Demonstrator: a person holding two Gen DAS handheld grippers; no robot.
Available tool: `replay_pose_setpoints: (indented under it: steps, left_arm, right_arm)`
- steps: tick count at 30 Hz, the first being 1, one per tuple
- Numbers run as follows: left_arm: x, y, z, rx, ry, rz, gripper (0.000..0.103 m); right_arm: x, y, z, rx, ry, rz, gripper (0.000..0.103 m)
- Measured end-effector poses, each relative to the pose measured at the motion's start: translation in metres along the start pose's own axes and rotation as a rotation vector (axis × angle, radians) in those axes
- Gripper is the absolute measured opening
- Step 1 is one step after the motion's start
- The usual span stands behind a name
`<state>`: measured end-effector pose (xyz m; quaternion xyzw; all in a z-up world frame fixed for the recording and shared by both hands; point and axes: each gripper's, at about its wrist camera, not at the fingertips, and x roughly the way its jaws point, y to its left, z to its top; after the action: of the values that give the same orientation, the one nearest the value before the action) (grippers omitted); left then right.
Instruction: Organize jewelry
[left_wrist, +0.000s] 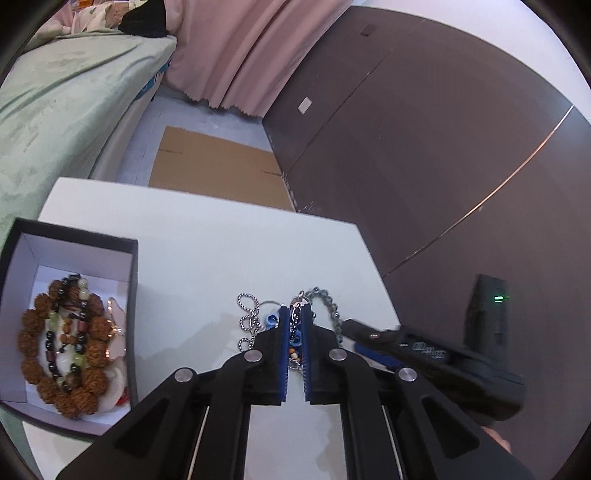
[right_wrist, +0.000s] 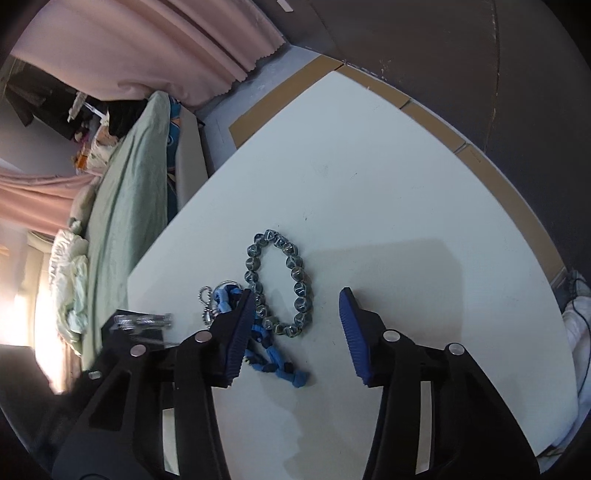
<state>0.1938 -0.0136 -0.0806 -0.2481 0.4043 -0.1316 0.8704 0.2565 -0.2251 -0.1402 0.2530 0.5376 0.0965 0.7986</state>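
Left gripper (left_wrist: 294, 314) nearly closed, apparently pinching a chain (left_wrist: 295, 314), right gripper (right_wrist: 297, 302) wide open and empty, beaded bracelet (right_wrist: 275, 284) lengthwise ahead.

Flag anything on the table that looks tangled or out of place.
Beside the box, loose jewelry sits in a tangled heap: a silver ball chain, a blue cord piece and a grey bead bracelet overlap. The left gripper is closed on strands from that heap.

Home bedroom: bed (left_wrist: 55, 96) with green sheet, pink curtains (left_wrist: 229, 48), dark wardrobe doors (left_wrist: 424, 129), white counter (right_wrist: 369, 184) alongside.
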Motion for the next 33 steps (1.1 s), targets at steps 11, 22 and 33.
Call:
replay_pose_setpoints:
  steps: [11,22,33]
  left_arm:
    - [-0.043,-0.011,0.003,0.016,-0.059,-0.009,0.003]
    - [-0.098,-0.032,0.025,0.059,-0.136,0.065,0.003]
    - [-0.148,-0.068,0.055,0.134,-0.223,0.131,0.003]
  right_arm:
    - [0.022,0.043,-0.009,-0.257,-0.089,-0.244,0.042]
    - [0.027,0.045,-0.014,-0.308,-0.039,-0.212,0.009]
    - [-0.029,0.06,-0.006,-0.307,-0.112,0.017,0.009]
